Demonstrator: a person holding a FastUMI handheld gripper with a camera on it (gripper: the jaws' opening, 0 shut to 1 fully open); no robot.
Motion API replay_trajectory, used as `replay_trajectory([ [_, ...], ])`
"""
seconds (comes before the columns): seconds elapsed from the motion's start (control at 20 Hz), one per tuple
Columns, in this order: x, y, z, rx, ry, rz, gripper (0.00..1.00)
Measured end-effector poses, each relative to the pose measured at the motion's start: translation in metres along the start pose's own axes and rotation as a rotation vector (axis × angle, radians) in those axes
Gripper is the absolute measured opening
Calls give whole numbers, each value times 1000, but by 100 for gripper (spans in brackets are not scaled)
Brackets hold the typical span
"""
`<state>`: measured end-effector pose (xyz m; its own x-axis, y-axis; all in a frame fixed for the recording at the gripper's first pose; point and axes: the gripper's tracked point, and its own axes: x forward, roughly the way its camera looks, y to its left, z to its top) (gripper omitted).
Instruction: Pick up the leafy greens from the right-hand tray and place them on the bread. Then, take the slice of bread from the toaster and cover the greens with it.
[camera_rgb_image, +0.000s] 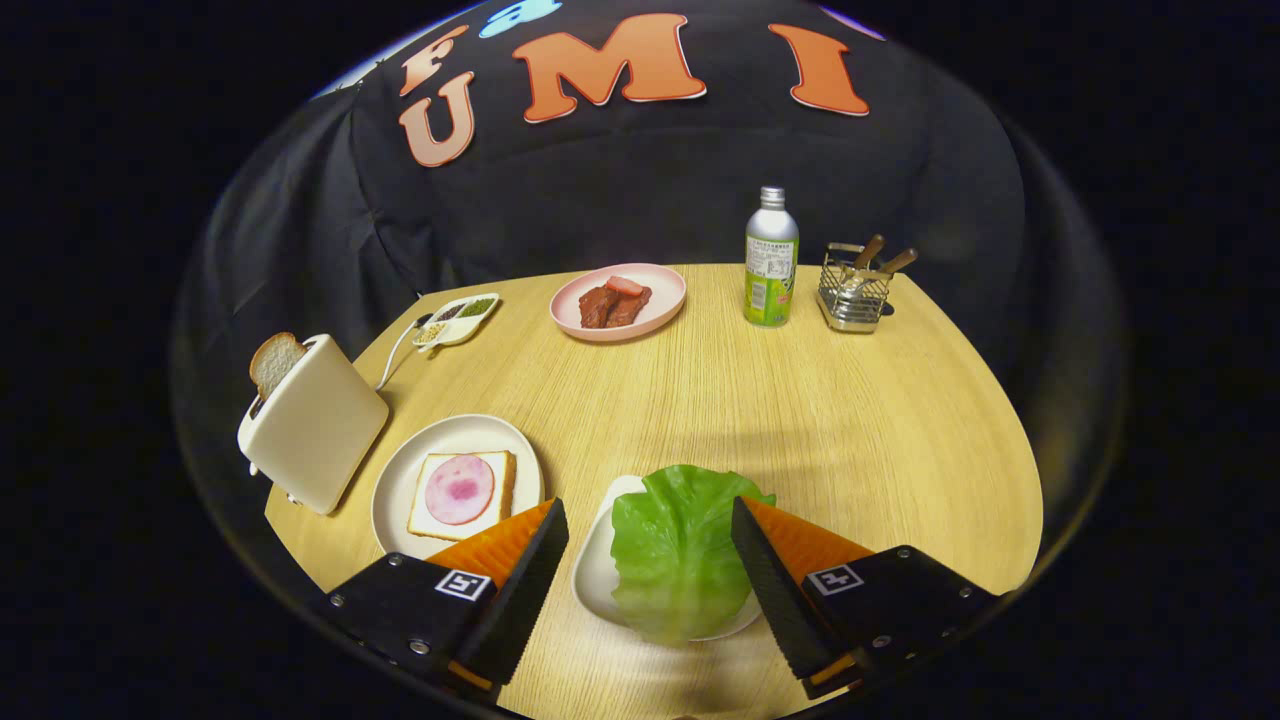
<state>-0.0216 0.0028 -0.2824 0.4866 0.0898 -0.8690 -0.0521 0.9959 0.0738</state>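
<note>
Gripper (648, 555) spread wide, fingers flanking crinkled glossy greens (678, 555) on white oval tray (592, 575), round plate (400, 490) with square bread (500, 495) left, slice (273, 362) upright in smooth toaster (315, 425)

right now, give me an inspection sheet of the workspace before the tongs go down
surface: round wooden table, dry, no spills seen
job's things: leafy greens on a white tray; bread with ham on a white plate; bread slice upright in the toaster
clutter: pink plate of meat, bottle, utensil basket, divided condiment dish
grippers: tongs open, fingers either side of the greens, not pressing
cables: white cord behind the toaster
surroundings: black cloth wall
</note>
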Motion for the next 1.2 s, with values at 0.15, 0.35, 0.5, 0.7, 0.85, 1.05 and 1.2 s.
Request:
replay_trajectory([
  [0.15, 11, -10, -12, 2, 58, -36, 99],
  [0.35, 19, -12, -30, 7, 158, -33, 98],
  [0.5, 28, -22, -40, 22, 206, -64, 95],
  [0.7, 37, -27, -48, 61, 267, -82, 90],
  [0.85, 45, -31, -56, 69, 313, -95, 86],
  [1.05, 51, -42, -52, 31, 291, -150, 72],
  [1.2, 50, -42, -52, -16, 271, -151, 45],
])
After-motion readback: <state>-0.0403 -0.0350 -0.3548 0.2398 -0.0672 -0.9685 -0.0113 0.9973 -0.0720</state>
